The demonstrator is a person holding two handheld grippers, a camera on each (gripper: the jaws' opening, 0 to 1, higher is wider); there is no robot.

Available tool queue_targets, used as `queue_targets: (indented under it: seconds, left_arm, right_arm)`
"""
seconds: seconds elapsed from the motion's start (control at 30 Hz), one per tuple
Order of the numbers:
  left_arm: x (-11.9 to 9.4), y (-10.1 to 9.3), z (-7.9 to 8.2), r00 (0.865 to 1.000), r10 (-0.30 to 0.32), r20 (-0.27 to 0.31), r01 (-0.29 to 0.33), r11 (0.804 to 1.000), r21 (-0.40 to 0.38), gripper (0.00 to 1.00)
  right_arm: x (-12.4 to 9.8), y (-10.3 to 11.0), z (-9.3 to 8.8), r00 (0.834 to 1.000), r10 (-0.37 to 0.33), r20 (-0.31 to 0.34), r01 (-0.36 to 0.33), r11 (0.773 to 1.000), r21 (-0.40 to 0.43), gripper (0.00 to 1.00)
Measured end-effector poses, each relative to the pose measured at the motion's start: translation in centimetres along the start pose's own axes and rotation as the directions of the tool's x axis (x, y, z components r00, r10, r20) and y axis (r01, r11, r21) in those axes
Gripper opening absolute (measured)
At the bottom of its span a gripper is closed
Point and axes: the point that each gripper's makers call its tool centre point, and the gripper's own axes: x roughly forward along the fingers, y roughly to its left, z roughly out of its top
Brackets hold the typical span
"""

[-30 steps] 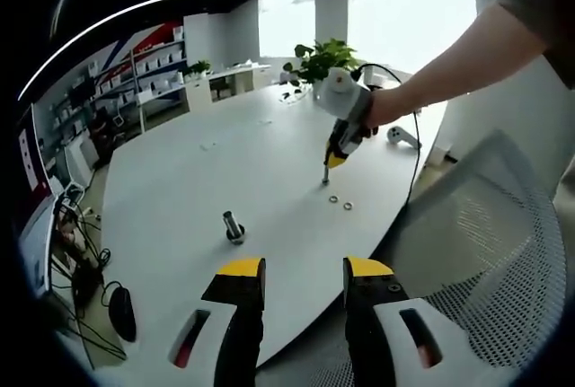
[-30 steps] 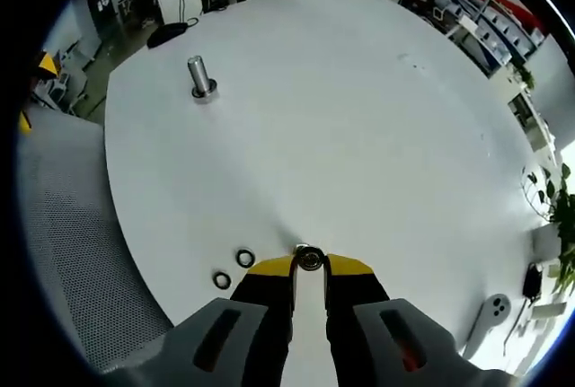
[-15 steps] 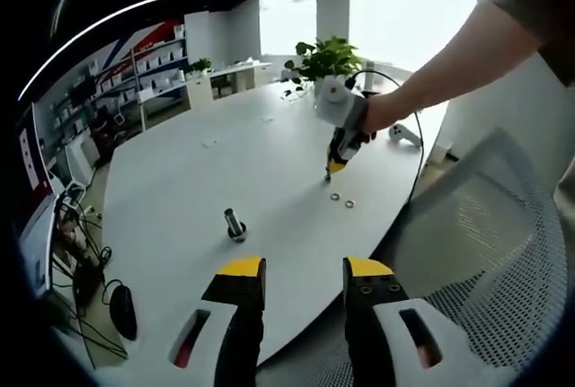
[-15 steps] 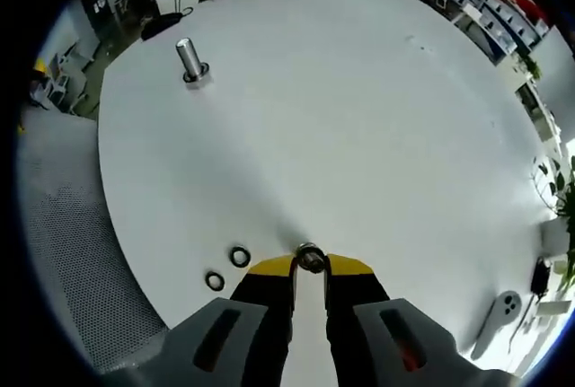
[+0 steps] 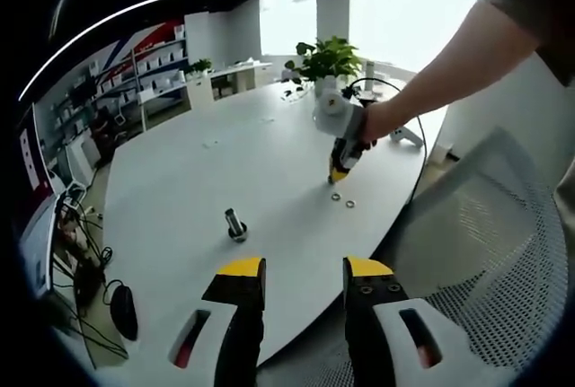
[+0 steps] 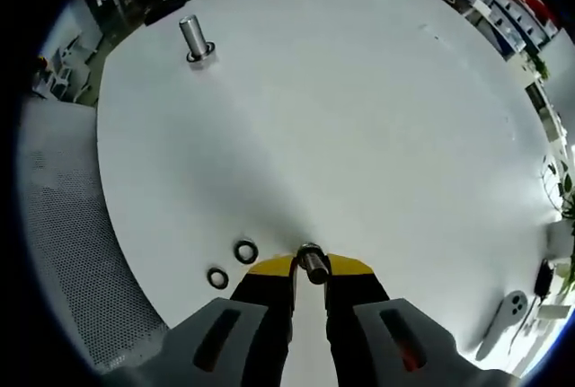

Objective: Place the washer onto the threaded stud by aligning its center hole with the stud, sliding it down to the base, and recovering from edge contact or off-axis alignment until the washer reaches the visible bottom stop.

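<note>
Two washers (image 6: pixel 231 264) seen lying on white table (image 6: pixel 359 118); metal bolt (image 6: pixel 312 263) clamped in right gripper (image 6: pixel 309 268); left gripper (image 5: pixel 304 272) held open; stud (image 6: pixel 194 39) upright, well apart.

The right gripper (image 6: pixel 308 268) points down at the tabletop (image 6: pixel 359 118), fingers (image 6: pixel 269 272) closed — a person's bare forearm (image 5: pixel 449 64) extends behind it; left gripper (image 5: pixel 304 272) hangs parted.

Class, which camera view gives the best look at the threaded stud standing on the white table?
The right gripper view: the threaded stud stands clear against the white table, shaft and base both distinct. In the left gripper view, the stud is smaller, darker and less detailed.
</note>
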Motion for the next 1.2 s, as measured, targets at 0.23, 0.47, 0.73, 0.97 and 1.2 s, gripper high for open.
queue_targets:
  seconds: [0.23, 0.47, 0.73, 0.97, 1.2]
  left_arm:
    - [-0.1, 0.0, 0.1, 1.000, -0.001, 0.005, 0.001, 1.000, 0.000, 0.32]
    - [-0.1, 0.0, 0.1, 1.000, 0.000, 0.004, 0.000, 1.000, -0.001, 0.32]
    - [-0.1, 0.1, 0.1, 1.000, 0.004, 0.006, -0.004, 1.000, 0.001, 0.32]
    - [-0.1, 0.1, 0.2, 1.000, 0.004, 0.008, -0.004, 1.000, 0.004, 0.33]
    - [-0.1, 0.1, 0.3, 1.000, 0.009, 0.013, -0.009, 1.000, 0.005, 0.33]
  right_arm:
    - [0.1, -0.2, 0.2, 1.000, 0.013, 0.001, -0.013, 0.999, 0.034, 0.14]
    - [0.1, -0.2, 0.1, 1.000, 0.008, 0.001, -0.008, 0.999, 0.045, 0.18]
    - [-0.2, 0.1, -0.2, 1.000, 0.014, 0.009, -0.014, 0.998, 0.067, 0.18]
    - [-1.0, 0.0, -1.0, 1.000, 0.008, 0.016, -0.010, 0.995, 0.098, 0.19]
    - [-1.7, 0.7, -1.4, 0.999, 0.013, 0.038, -0.017, 0.994, 0.108, 0.19]
